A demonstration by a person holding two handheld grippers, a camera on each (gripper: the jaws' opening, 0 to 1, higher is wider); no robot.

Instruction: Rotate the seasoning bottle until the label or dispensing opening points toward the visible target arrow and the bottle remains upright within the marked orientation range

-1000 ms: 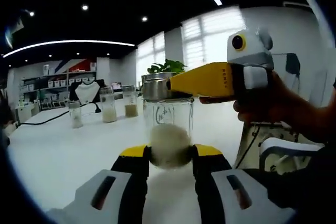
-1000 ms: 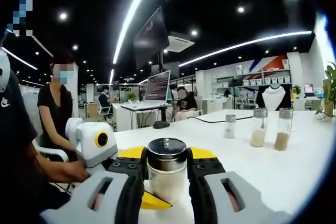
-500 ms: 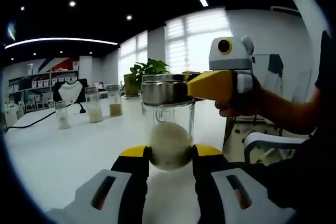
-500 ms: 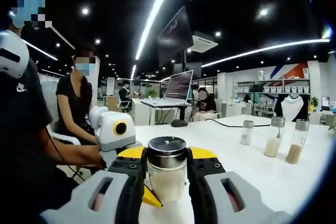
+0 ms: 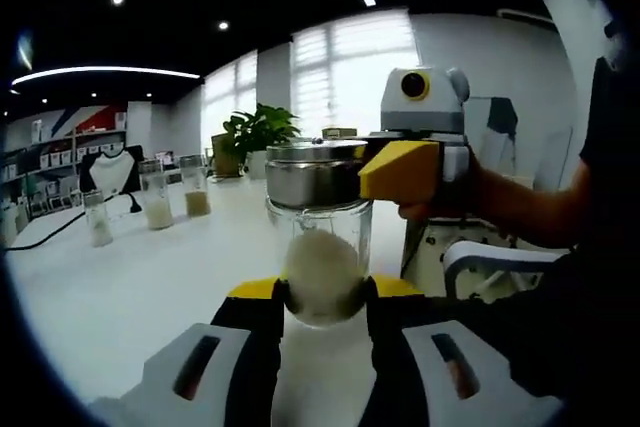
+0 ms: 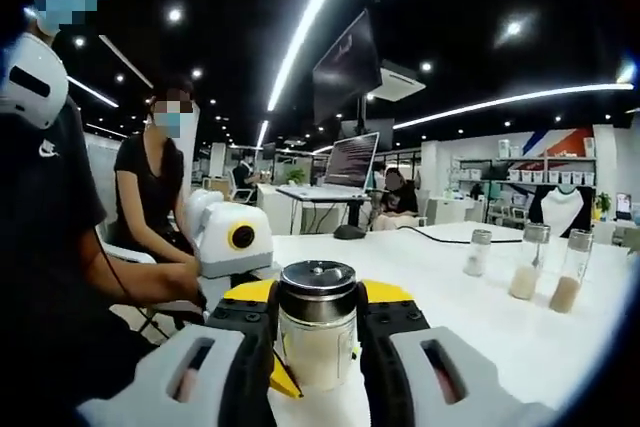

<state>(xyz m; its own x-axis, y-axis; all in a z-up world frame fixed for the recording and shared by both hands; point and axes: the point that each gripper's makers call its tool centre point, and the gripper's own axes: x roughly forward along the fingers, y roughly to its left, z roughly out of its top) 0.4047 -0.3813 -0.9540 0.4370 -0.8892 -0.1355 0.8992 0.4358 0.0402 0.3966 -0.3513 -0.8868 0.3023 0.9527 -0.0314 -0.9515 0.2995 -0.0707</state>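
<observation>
Two grippers clamp one seasoning bottle [image 5: 318,247], upright on the white table [image 5: 120,297]. In the left gripper view, the left gripper [image 5: 322,299] pinches its glass base while the right gripper [image 5: 400,162] grasps its steel lid. In the right gripper view, the same lid sits squeezed between that gripper's jaws, three jars [image 6: 525,267] well beyond the bottle.

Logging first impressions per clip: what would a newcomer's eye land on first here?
The glass seasoning bottle with pale powder and a steel lid, gripped low by the left gripper while the right gripper clamps its lid. Behind it, three more shakers stand in a row on the white table. Beyond the table, a masked person stands before a laptop.
</observation>
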